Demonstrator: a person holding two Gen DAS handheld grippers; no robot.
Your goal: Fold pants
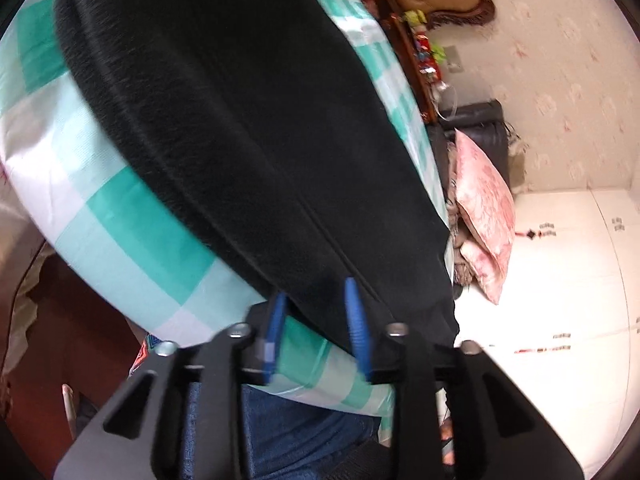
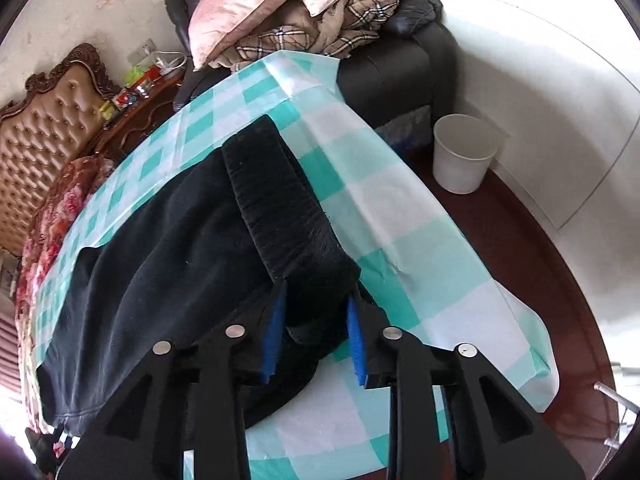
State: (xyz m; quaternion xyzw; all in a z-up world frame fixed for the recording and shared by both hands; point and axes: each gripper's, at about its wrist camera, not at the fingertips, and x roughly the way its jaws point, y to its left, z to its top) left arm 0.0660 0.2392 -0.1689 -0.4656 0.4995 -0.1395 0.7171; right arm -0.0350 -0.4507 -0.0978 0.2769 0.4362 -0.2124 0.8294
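Black pants point(image 1: 248, 120) lie spread on a table with a teal-and-white checked cloth point(image 1: 120, 216). In the left wrist view my left gripper point(image 1: 316, 292) is open at the near edge of the pants, with the hem between its blue pads point(image 1: 354, 312). In the right wrist view the pants point(image 2: 168, 248) stretch away to the left, and a ribbed waistband strip point(image 2: 276, 196) runs straight ahead. My right gripper point(image 2: 316, 296) is open with its fingers on both sides of the waistband end, not closed on it.
A white bucket point(image 2: 464, 152) stands on the dark floor right of the table. A black sofa point(image 2: 400, 64) with pink pillows point(image 2: 248, 0) and plaid blankets is behind the table. A carved headboard point(image 2: 44, 120) and flowered bedding are at left.
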